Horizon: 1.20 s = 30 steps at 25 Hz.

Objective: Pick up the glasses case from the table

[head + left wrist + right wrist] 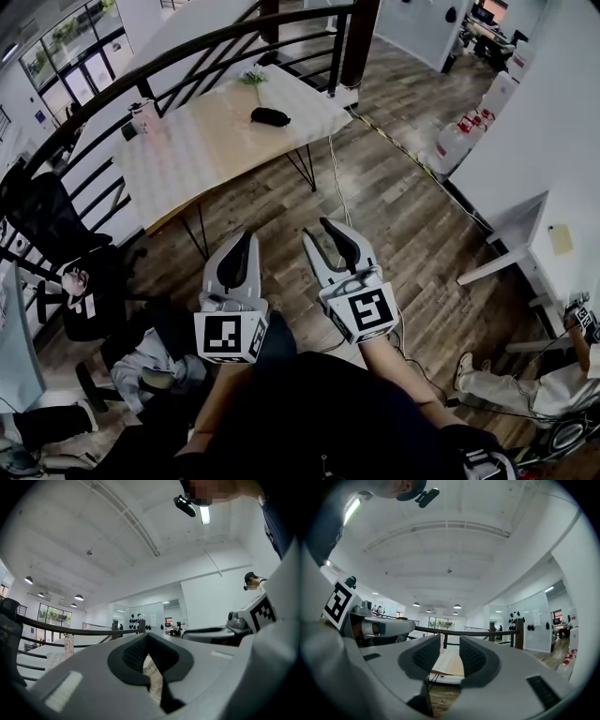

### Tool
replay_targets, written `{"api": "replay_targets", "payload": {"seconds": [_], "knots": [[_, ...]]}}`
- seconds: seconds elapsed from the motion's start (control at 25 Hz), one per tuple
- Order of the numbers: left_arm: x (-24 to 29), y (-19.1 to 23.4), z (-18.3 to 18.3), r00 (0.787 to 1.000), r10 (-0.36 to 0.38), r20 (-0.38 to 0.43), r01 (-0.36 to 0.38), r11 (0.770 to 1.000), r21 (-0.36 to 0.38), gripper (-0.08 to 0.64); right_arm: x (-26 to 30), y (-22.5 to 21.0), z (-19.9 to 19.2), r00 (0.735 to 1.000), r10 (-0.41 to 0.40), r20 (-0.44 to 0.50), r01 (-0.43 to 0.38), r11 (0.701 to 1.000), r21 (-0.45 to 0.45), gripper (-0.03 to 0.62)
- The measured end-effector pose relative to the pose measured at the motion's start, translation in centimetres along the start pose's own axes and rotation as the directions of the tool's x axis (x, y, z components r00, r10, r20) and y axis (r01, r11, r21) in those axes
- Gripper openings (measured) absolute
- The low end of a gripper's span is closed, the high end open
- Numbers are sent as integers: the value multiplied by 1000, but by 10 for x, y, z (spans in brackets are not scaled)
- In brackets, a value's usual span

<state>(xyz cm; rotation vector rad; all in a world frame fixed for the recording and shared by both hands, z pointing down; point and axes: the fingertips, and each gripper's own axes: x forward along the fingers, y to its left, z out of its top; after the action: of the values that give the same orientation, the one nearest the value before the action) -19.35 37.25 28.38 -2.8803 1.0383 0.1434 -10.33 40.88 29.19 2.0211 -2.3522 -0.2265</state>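
The tabletop (216, 141) stands well ahead of both claws. The left claw (246, 237) is pressed together, empty; the right claw (319, 230) is slightly spread, empty. The glasses case (270, 116) lies toward the tabletop's far end by a plant (253, 77). Risk: that narrow spread shoves the case instead of gripping it.

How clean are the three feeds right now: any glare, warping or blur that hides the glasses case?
Head view: fisheye bends the railing, corners are dark, yet the glasses case reads as a small dark shape on the pale table. Left gripper view: a ceiling light glares at the top; the near jaws look soft. Right gripper view: strong barrel warp, black corners, case not visible.
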Motion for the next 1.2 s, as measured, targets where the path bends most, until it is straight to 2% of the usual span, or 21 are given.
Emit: {"api": "replay_targets", "payload": {"seconds": [0.24, 0.48, 0.64, 0.84, 1.2], "knots": [[76, 75, -3, 1000, -13, 14, 13, 1000, 14, 11, 103, -24, -5, 1000, -9, -21, 9, 1000, 9, 127], [145, 122, -3, 998, -53, 34, 52, 998, 26, 11, 176, -60, -15, 998, -46, -45, 48, 998, 36, 127], [179, 149, -13, 996, -88, 31, 87, 996, 18, 11, 218, -70, -27, 996, -64, -55, 66, 997, 29, 127], [202, 168, -28, 994, -105, 24, 105, 994, -7, 11, 245, -78, -31, 996, -78, -39, 78, 997, -2, 132], [222, 182, -49, 993, -114, -14, 113, 992, -48, 11, 271, -87, -48, 995, -72, -70, 75, 996, 40, 132]]}}
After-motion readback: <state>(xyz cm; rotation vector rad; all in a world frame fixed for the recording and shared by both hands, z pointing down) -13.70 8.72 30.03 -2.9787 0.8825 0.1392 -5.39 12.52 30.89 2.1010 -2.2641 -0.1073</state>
